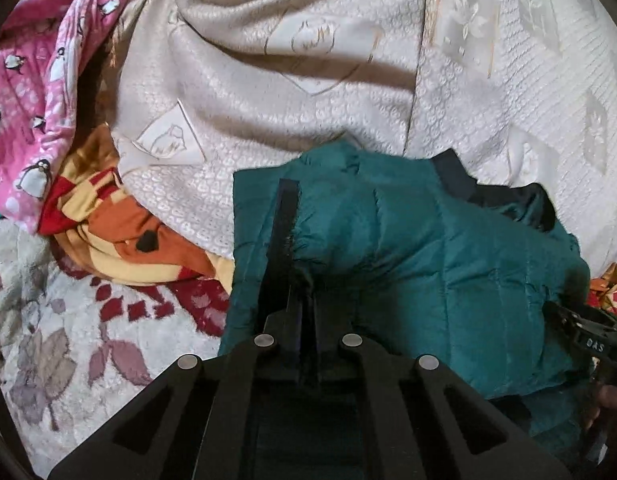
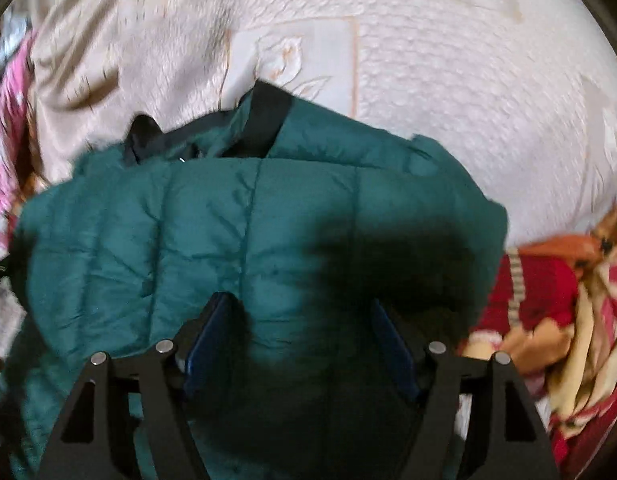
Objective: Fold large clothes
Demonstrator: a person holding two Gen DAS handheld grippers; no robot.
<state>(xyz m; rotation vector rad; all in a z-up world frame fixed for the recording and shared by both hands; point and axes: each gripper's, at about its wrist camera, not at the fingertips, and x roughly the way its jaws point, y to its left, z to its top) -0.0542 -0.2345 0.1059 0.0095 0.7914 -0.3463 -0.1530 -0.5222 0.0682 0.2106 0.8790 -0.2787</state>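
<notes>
While the left gripper (image 1: pixel 296 240) pinches the teal quilted jacket (image 1: pixel 408 264) at its edge, the right gripper (image 2: pixel 304 320) hangs wide open above the same garment.

The left gripper's jaws are closed tight on a fold by the dark zipper strip (image 1: pixel 286 216), likely to anchor that side so the padded cloth does not slide as it is folded; the right gripper has nothing in its grasp, its blue pads (image 2: pixel 212 332) spread apart over the jacket's middle, seemingly ready to take a new hold. The jacket lies bunched on the cream bedspread (image 1: pixel 268 80), its dark collar (image 2: pixel 264 116) at the far end. No container is in view; a pink penguin cloth (image 1: pixel 32 92) and an orange patterned blanket (image 1: pixel 120 224) are heaped beside it.
</notes>
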